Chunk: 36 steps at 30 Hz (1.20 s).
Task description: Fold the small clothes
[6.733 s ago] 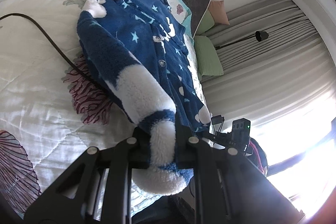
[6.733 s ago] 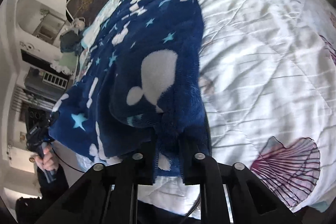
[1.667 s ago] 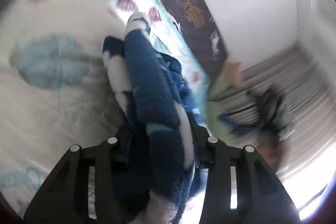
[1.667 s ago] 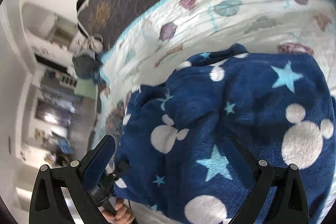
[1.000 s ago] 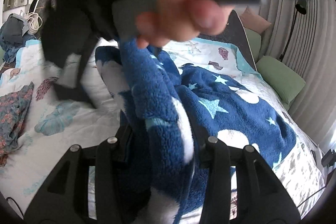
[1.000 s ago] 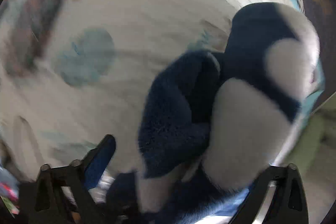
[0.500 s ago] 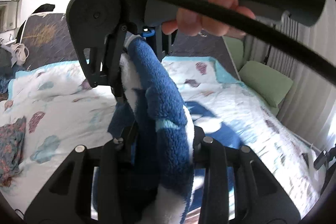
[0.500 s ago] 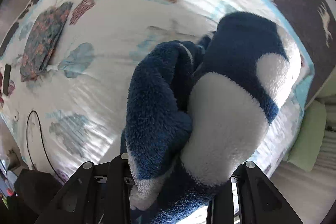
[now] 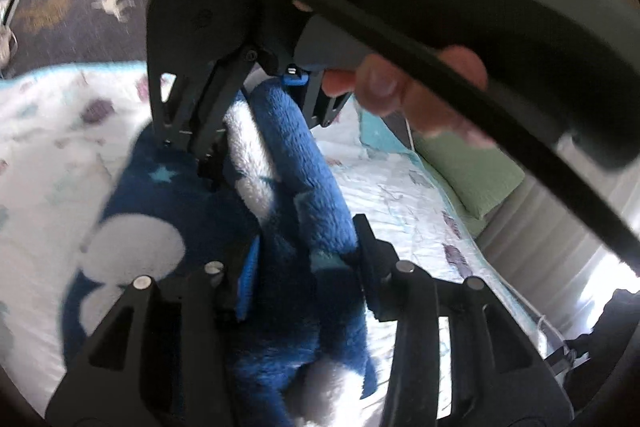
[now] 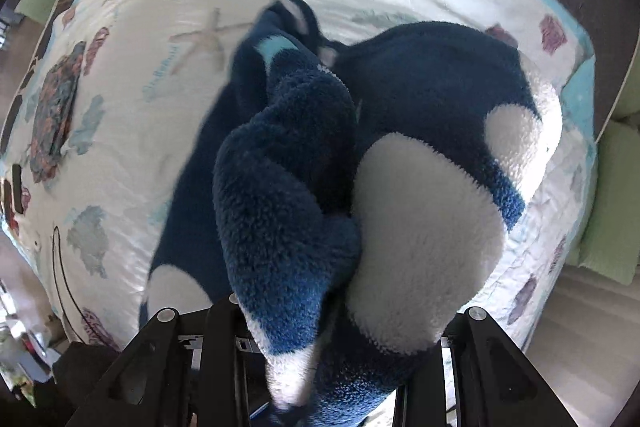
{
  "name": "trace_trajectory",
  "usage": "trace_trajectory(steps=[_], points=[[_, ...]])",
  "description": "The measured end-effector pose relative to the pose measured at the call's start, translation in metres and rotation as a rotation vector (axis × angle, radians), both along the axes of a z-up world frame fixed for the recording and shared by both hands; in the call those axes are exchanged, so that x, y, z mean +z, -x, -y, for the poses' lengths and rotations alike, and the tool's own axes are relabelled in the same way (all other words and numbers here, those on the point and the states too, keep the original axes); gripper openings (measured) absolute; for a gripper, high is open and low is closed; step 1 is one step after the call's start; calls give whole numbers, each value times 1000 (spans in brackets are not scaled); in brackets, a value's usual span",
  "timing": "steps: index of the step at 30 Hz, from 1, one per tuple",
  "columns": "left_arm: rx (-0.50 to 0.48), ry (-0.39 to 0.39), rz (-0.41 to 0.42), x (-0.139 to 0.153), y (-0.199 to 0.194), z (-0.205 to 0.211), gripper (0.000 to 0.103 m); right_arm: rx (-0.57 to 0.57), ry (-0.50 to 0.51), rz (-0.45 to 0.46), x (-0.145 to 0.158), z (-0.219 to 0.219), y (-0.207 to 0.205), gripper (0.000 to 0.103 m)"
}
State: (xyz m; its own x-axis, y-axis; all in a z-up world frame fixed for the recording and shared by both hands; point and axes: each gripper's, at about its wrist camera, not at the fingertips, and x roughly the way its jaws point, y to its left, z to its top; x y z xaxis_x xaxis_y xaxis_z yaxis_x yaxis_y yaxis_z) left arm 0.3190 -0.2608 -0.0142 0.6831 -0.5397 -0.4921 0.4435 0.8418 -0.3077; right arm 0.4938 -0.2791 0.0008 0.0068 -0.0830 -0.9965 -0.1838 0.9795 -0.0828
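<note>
One fleece garment [image 10: 400, 155], two tongs [image 9: 304, 259], perhaps two green pillows [image 9: 472, 171].

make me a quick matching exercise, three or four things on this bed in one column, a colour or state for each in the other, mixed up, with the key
Column 1
1. fluffy navy fleece garment with white spots
2. plain pillow
3. quilted shell-print bedspread
4. folded floral cloth

Column 2
A. green
B. lying flat near the bedspread's edge
C. clamped between gripper fingers
D. white, spread under everything

Pairs: 1-C, 2-A, 3-D, 4-B
</note>
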Motion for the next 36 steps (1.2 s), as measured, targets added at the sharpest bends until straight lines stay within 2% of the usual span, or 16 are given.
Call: trace_trajectory(steps=[3, 6, 9, 12, 14, 17, 19, 21, 24, 26, 28, 30, 32, 34, 36], points=[[-22, -36, -29, -18, -4, 16, 45, -41, -56, -28, -23, 24, -2, 36], [-42, -135, -18, -40, 0, 41, 46, -104, -111, -76, -49, 50, -4, 41], [-63, -199, 21, -51, 8, 57, 56, -135, -150, -89, -65, 67, -4, 55], [-87, -246, 32, -51, 13, 66, 65, -160, -203, -87, -71, 79, -1, 65], [-120, -280, 25, -47, 16, 68, 67, -172, -204, -83, -71, 86, 1, 80], [-195, -372, 13, -34, 29, 57, 67, -189, -185, -69, -63, 88, 6, 83], [-244, -402, -6, -24, 41, 45, 67, -157, -139, -40, -53, 82, 10, 84], [-297, -377, -12, -9, 61, 18, 67, -152, -108, -7, -41, 80, 15, 84], [-187, -310, 38, 20, 66, -46, 70, -145, -77, 27, -37, 77, 22, 85], [-55, -248, 115, 45, 59, -94, 80, -158, -49, 57, -42, 72, 27, 96], [7, -218, 139, 57, 43, -119, 81, -174, -10, 86, -48, 69, 31, 101], [29, -162, 134, 63, 22, -137, 81, -209, 0, 116, -54, 66, 36, 103], [11, -105, 88, 59, -7, -142, 81, -237, -16, 151, -45, 79, 39, 103], [-69, -1, -12, 45, -36, -135, 81, -248, -14, 171, -40, 81, 45, 103], [-85, 36, -59, 27, -49, -123, 81, -277, -30, 170, -30, 86, 53, 102]])
